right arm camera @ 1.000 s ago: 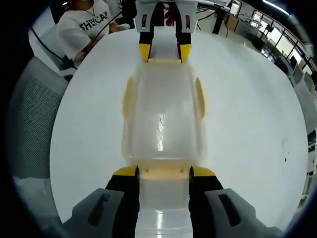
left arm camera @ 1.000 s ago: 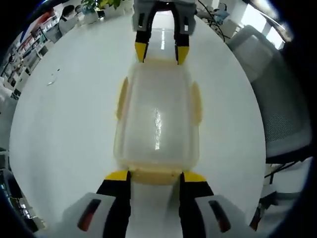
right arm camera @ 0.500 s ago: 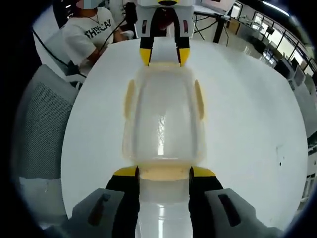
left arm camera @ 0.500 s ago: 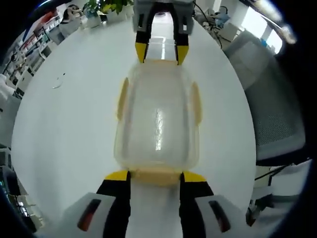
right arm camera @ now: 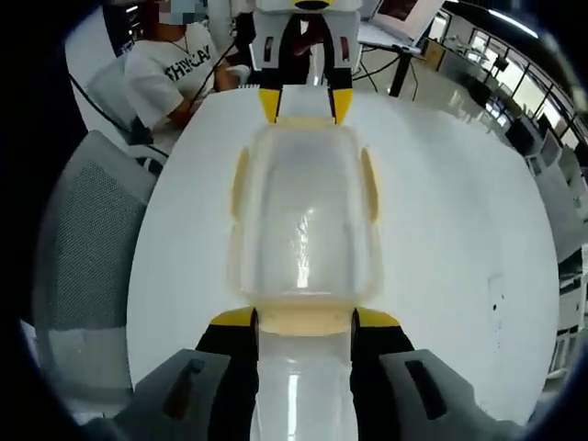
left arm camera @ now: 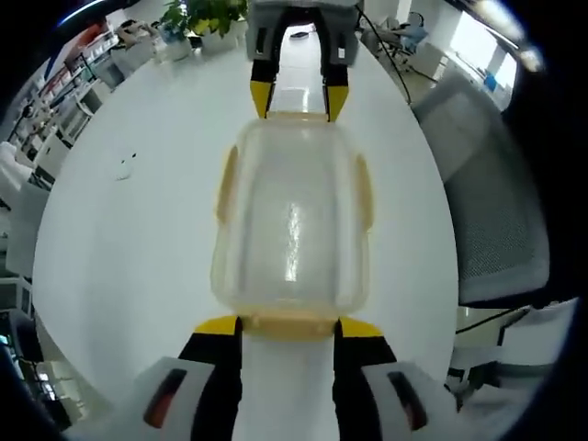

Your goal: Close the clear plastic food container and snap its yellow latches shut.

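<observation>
The clear plastic container [left arm camera: 292, 220] with its lid on hangs above the white round table [left arm camera: 129, 239], held end to end between both grippers. My left gripper [left arm camera: 288, 325] is shut on the yellow latch at its near end. The right gripper [left arm camera: 294, 96] grips the far end. Yellow side latches [left arm camera: 225, 184] [left arm camera: 365, 188] lie flat against the long sides. In the right gripper view, my right gripper [right arm camera: 305, 318] is shut on the near end latch of the container [right arm camera: 305, 216], and the left gripper [right arm camera: 304, 101] holds the opposite end.
A grey mesh chair [left arm camera: 496, 202] stands beside the table, and another chair [right arm camera: 87, 239] is on the other side. A person in a white T-shirt [right arm camera: 175, 64] sits at the far edge. A potted plant [left arm camera: 202, 14] stands beyond the table. A small scrap [left arm camera: 124, 168] lies on the table.
The table has shrunk and dropped away in both views while the container stays fixed between the jaws: both grippers have risen together with the container.
</observation>
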